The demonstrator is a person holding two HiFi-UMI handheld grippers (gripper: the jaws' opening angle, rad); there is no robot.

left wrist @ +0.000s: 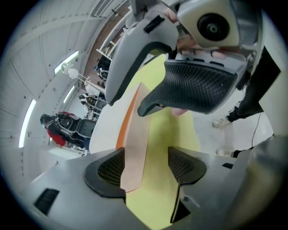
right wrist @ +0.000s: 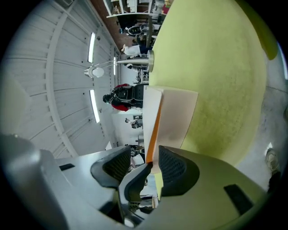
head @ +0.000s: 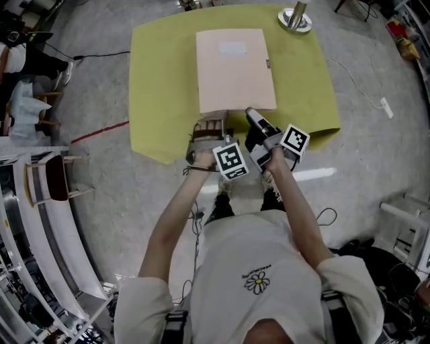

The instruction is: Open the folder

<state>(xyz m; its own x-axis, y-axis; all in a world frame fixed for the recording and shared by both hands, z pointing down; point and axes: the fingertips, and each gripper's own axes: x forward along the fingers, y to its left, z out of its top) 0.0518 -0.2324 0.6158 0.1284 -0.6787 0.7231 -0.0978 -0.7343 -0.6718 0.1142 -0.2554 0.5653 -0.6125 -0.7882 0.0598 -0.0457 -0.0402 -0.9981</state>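
Note:
A pale pink folder [head: 235, 67] with an orange rim lies shut on the yellow-green table [head: 161, 80]. Both grippers are at its near edge. My left gripper [head: 211, 129] is open, and in the left gripper view [left wrist: 146, 168] the folder's near side [left wrist: 137, 134] runs between its jaws beside the left pad, with no pressing seen. My right gripper [head: 250, 115] is just to the right, rolled on its side. In the right gripper view [right wrist: 146, 168] its jaws stand apart around the folder's orange edge [right wrist: 153, 134]. A grey finger [right wrist: 132, 184] of the left gripper shows between them.
A round metal stand base [head: 294, 19] sits at the table's far right corner. A chair [head: 47, 178] and shelving stand on the left. A white cable with a power strip [head: 384, 105] lies on the floor at the right.

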